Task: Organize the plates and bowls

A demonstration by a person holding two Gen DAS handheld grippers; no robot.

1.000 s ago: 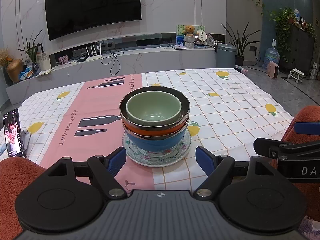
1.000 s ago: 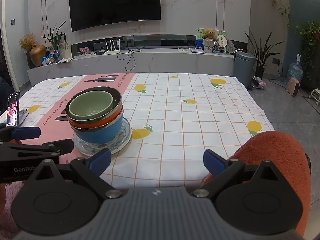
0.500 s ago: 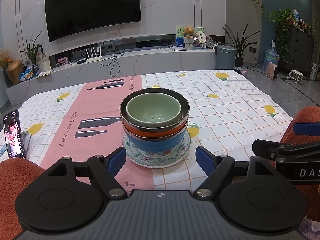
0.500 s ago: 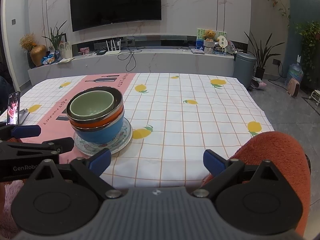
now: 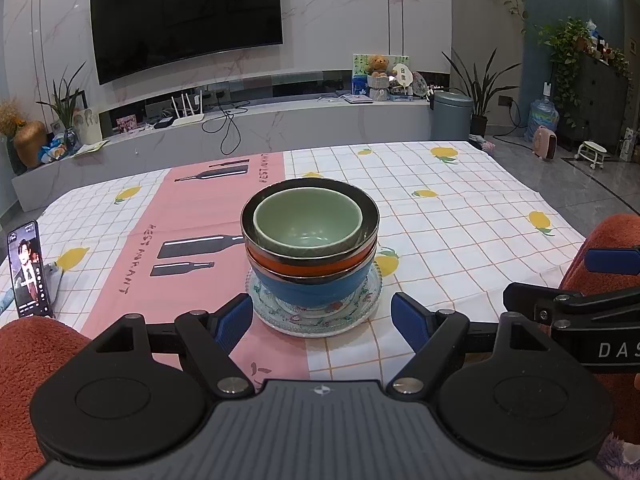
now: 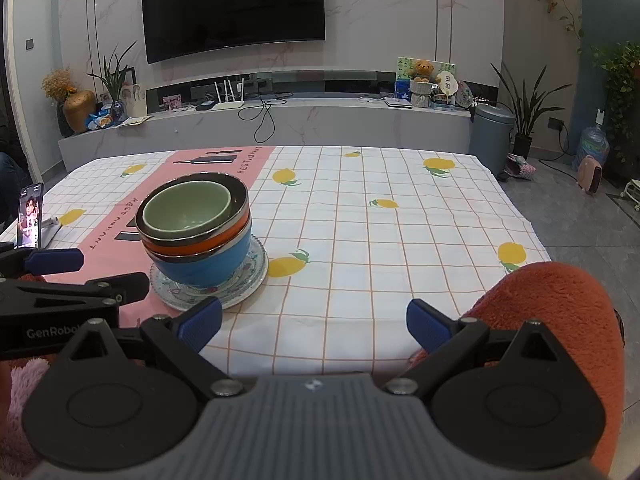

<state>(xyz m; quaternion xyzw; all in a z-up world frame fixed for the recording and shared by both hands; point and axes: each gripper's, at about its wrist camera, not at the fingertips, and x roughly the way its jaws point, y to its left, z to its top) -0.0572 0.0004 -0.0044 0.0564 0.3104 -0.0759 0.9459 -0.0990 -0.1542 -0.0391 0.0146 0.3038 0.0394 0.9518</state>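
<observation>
A stack stands on the tablecloth: a pale green bowl (image 5: pixel 308 222) nested in an orange bowl (image 5: pixel 312 267), in a blue bowl (image 5: pixel 312 289), on a patterned glass plate (image 5: pixel 316 318). The same stack shows at the left of the right wrist view, with the green bowl (image 6: pixel 187 210), the blue bowl (image 6: pixel 204 266) and the plate (image 6: pixel 240 286). My left gripper (image 5: pixel 322 322) is open and empty, just short of the plate. My right gripper (image 6: pixel 314 326) is open and empty, to the right of the stack above the table's near edge.
A phone (image 5: pixel 29 270) stands upright at the table's left edge; it also shows in the right wrist view (image 6: pixel 30 220). The lemon-print tablecloth (image 6: pixel 380 240) stretches to the right of the stack. Beyond the table are a TV console and a grey bin (image 6: pixel 491 134).
Both grippers have drawn back slightly from the stack. The stack has not moved and both grippers stay open.
</observation>
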